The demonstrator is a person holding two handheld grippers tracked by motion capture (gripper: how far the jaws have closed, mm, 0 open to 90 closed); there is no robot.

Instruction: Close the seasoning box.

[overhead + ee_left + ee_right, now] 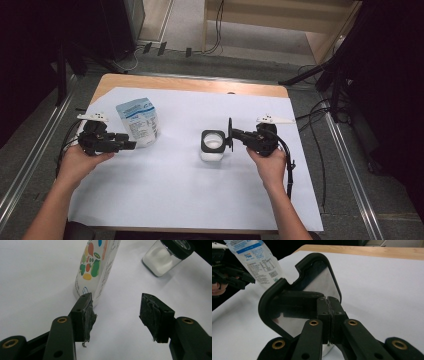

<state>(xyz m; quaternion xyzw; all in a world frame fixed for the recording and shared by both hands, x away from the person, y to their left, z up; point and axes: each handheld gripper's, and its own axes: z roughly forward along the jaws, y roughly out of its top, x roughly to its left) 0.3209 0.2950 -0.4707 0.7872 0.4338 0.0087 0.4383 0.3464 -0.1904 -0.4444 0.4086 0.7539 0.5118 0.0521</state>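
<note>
A: Black plastic was what the right gripper [331, 315] had: its fingers were pressed together on the edge of the jar's hinged lid [298, 295], which stood up on end beside the jar's mouth in the high view.

B: And the jar [212, 145] itself?

A: It sat near the middle of the white sheet [190, 185], just beside the right gripper [234, 135], white powder in its lower half. The left gripper [115, 312] had its fingers apart with nothing between them; the printed pouch [96, 267] stood upright just beyond the left finger [83, 315], perhaps brushing it, I could not tell.

B: So how should the step have been done well?

A: I judged the lid was being held open so the pouch could be brought over. The right hand [270, 165] needed to keep the lid steady without dragging the jar. The left needed to close on the pouch low and square, since a soft pouch will likely buckle if pinched at one edge.

B: The surroundings?

A: The sheet covered most of a wooden tabletop [200, 82]; beyond it lay a grey floor [225, 62] with trailing cables, dark stands at both sides, and a pale wooden frame farthest off.
</note>
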